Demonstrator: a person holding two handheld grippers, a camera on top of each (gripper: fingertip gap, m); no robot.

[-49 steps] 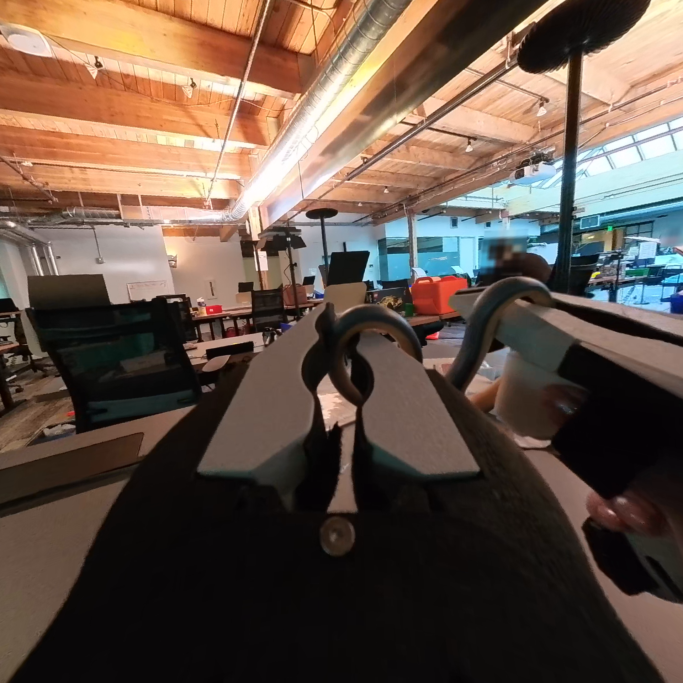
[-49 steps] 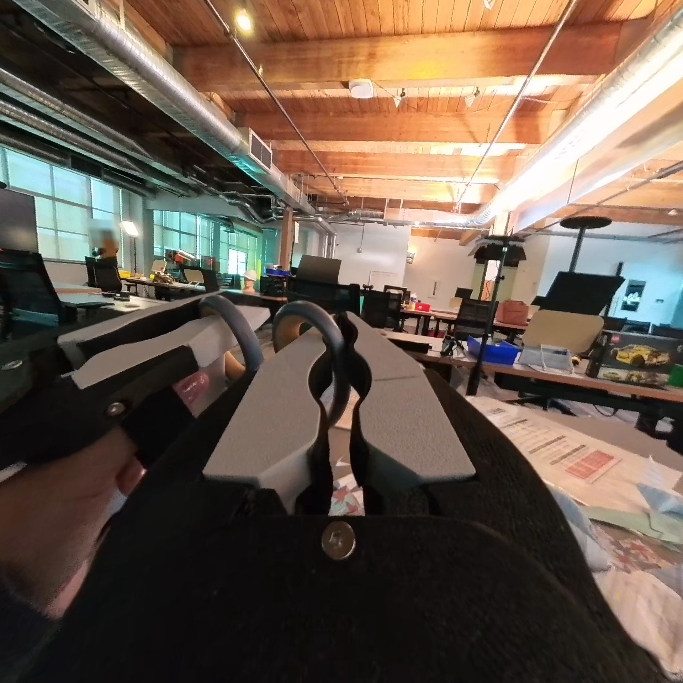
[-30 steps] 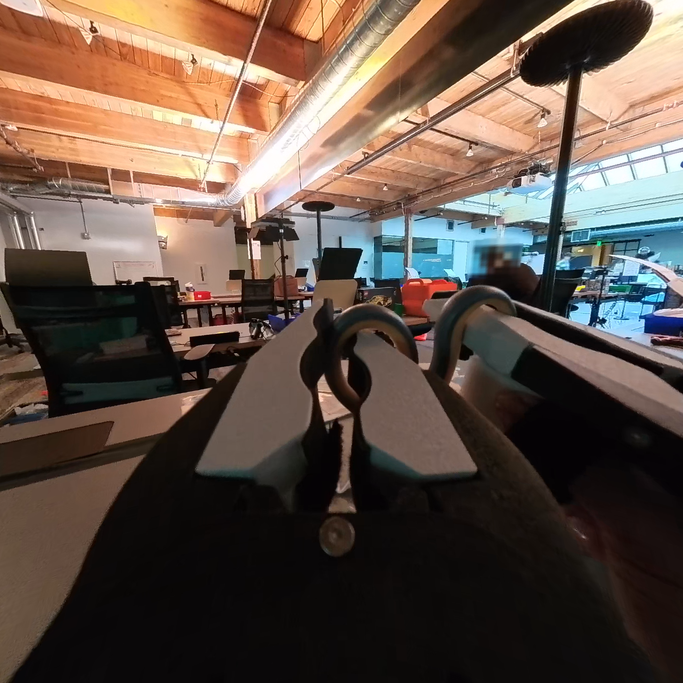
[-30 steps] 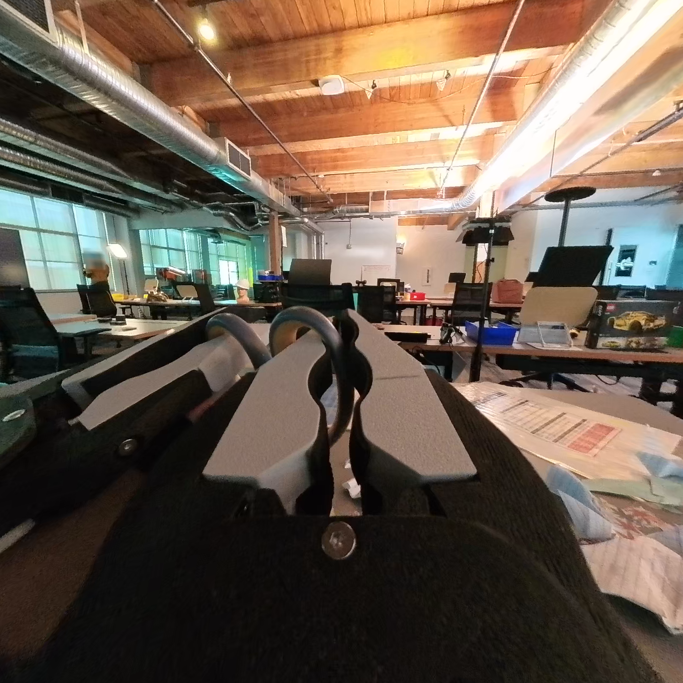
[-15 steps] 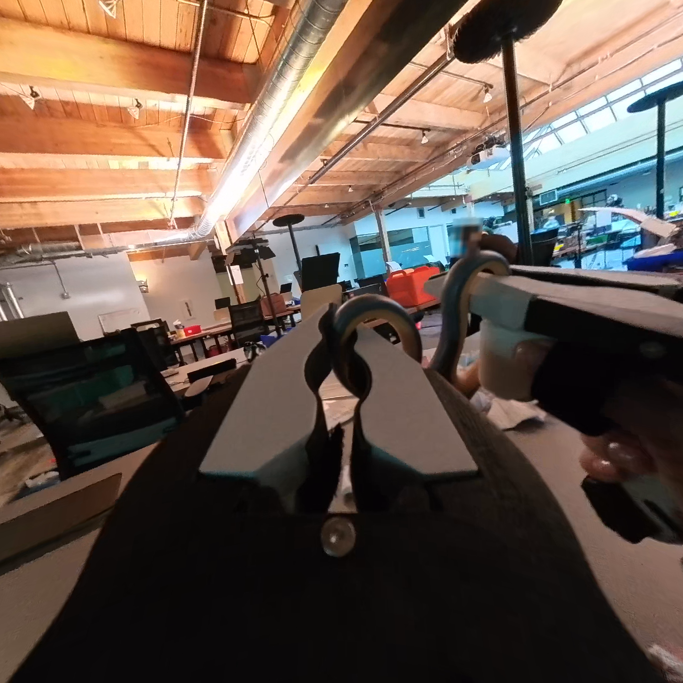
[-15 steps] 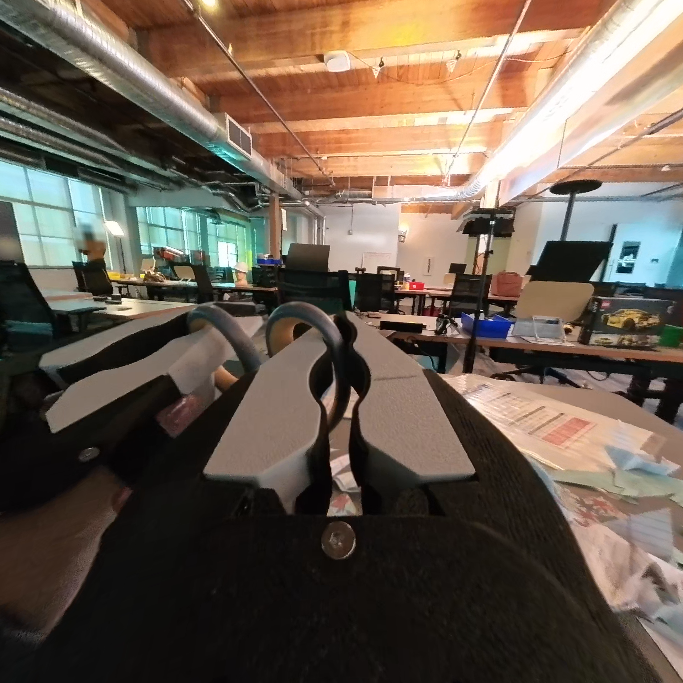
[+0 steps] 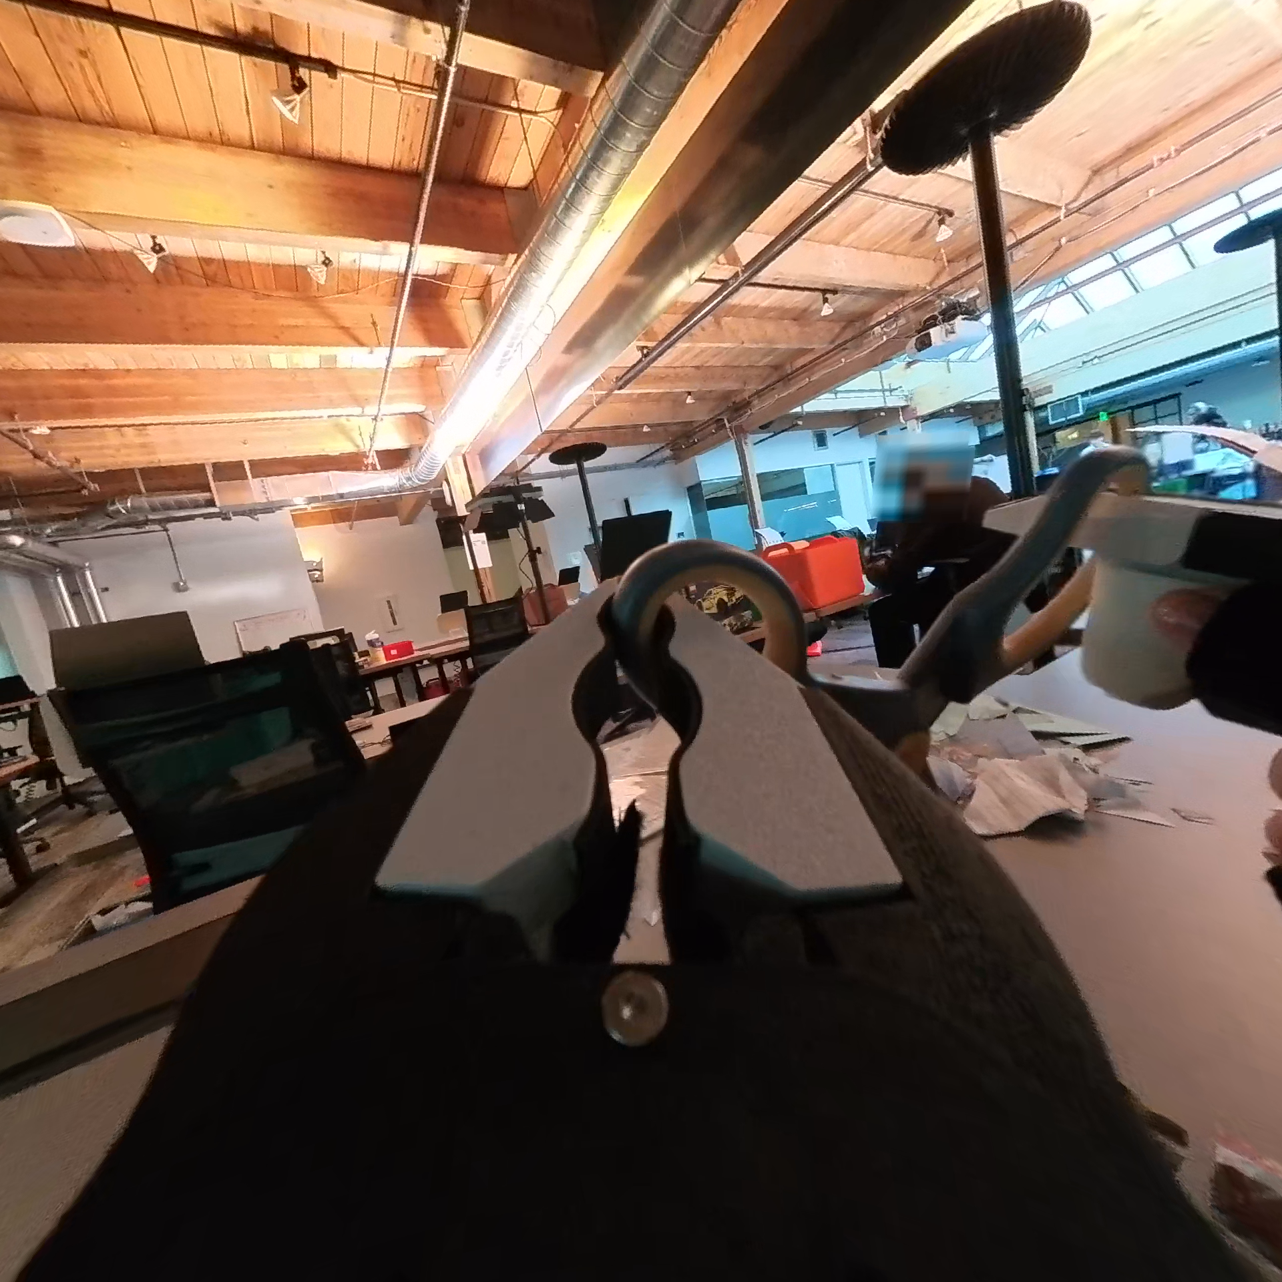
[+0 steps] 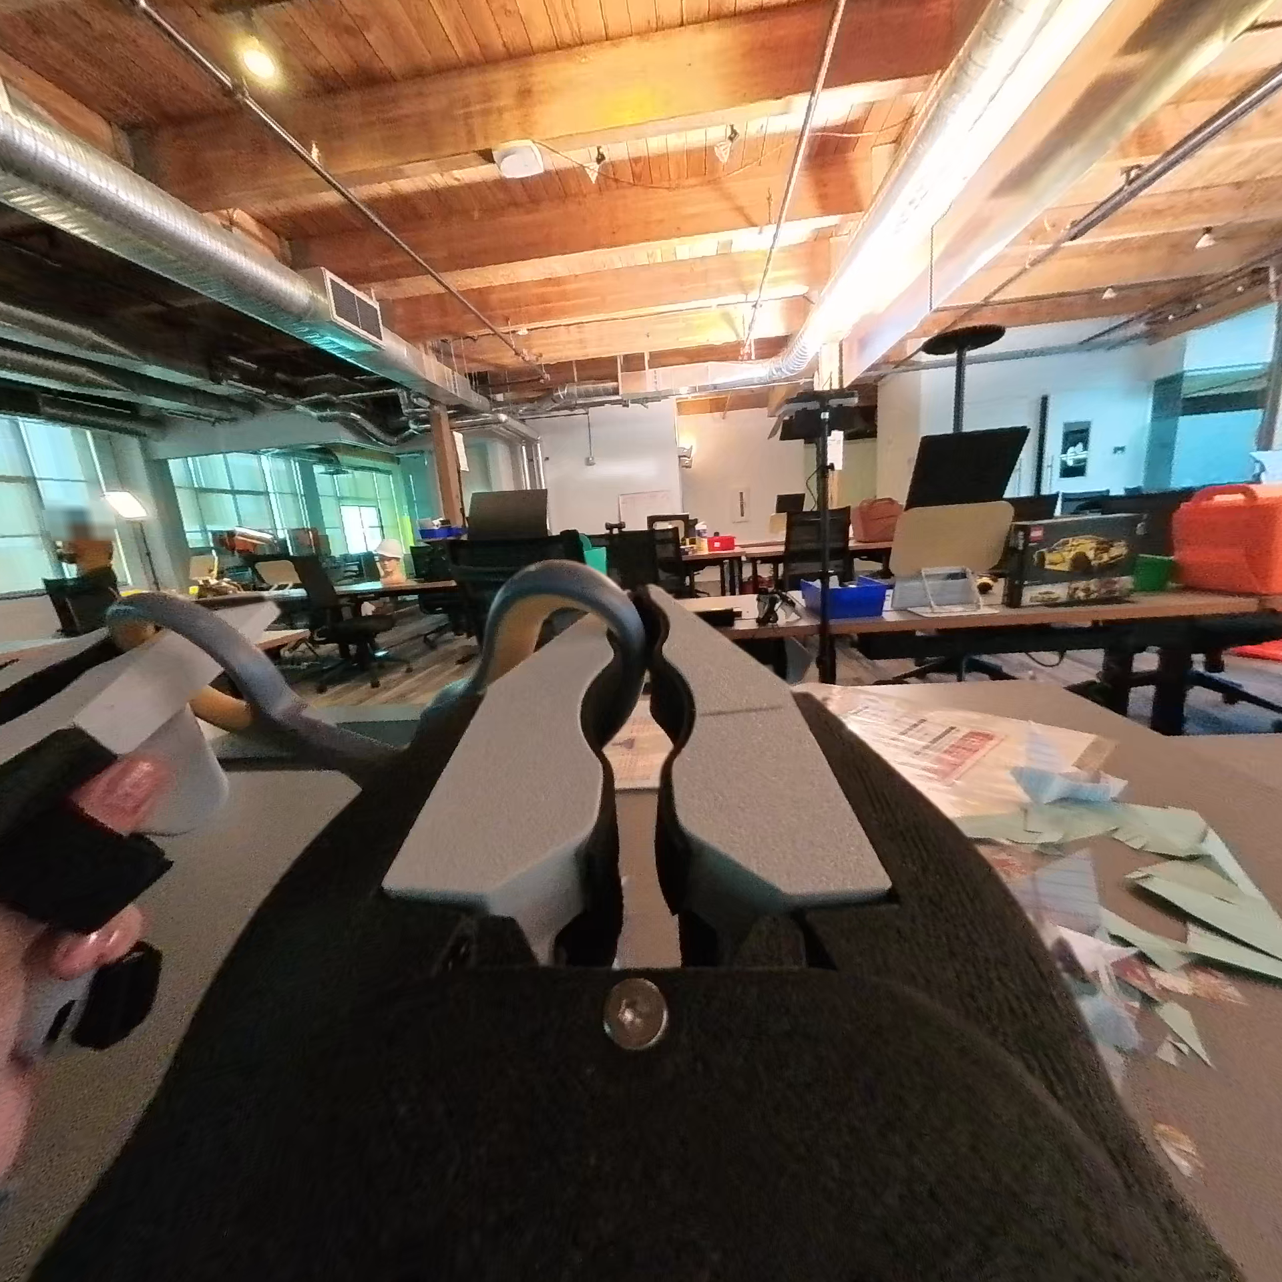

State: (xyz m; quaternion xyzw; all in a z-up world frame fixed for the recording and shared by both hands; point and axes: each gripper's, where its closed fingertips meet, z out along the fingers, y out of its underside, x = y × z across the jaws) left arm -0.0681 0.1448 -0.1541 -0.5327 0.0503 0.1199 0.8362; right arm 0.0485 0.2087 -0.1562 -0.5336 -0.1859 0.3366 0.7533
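Grey table (image 8: pixel 1179 749) across lower frame, paper scraps (image 8: pixel 1144 888) lower right. Centre frame: scissors (image 7: pixel 895 683), one handle loop clenched in left gripper (image 7: pixel 642 628), other loop clenched in right gripper (image 8: pixel 642 624).

Warm light is streaming from the ceiling strip light (image 7: pixel 479 388) and daylight from windows (image 8: pixel 41 499); fisheye bending is curving edges, and paper scraps (image 8: pixel 1144 971) are blurring.

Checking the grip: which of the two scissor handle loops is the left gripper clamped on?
The loop arching over the left gripper's own fingertips, centre of the left wrist view. The other loop, at far right, sits in the right gripper.
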